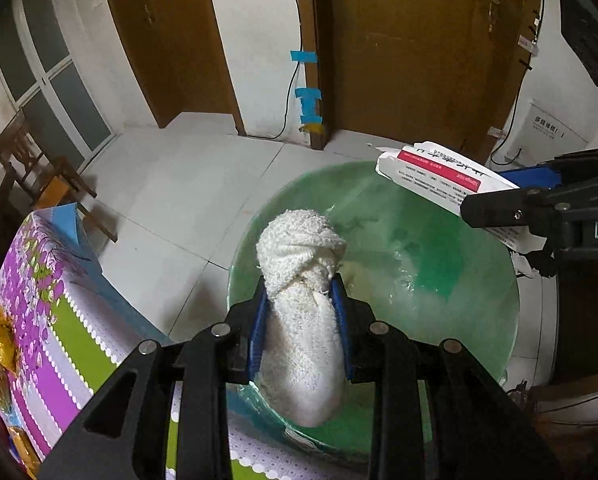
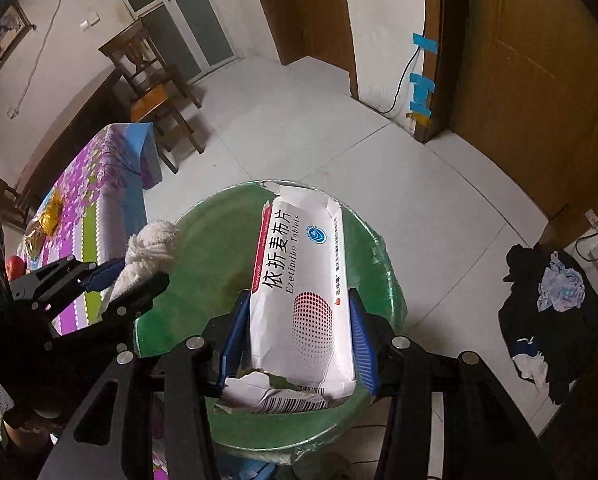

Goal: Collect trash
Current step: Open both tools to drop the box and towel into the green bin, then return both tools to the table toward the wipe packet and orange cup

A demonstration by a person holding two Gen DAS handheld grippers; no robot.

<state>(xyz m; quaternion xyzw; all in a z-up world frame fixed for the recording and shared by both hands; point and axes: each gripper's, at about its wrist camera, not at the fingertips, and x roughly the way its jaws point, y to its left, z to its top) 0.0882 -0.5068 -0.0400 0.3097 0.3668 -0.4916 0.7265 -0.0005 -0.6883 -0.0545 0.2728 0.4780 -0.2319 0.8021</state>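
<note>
Grippers hover over the green bin (image 1: 439, 240): left (image 1: 301, 292) clamps a white cloth (image 1: 299, 264), right (image 2: 299, 312) a tablet box (image 2: 299, 280).

Both grippers closed on a load, held side by side at like height.

The left gripper (image 1: 301, 300) has its blue-padded fingers (image 1: 259, 320) pressed against both flanks of a white rolled cloth (image 1: 299, 280), which stands out past the fingertips. The right gripper (image 2: 299, 320) clamps a white tablet box (image 2: 299, 280) between its blue pads (image 2: 363, 344), the box lying lengthwise along the fingers. In the left wrist view the right gripper (image 1: 495, 204) enters from the right edge, fingers pointing left. In the right wrist view the left gripper (image 2: 127, 276) enters from the left edge, fingers pointing right and slightly up. The two grippers are near each other but apart.
</note>
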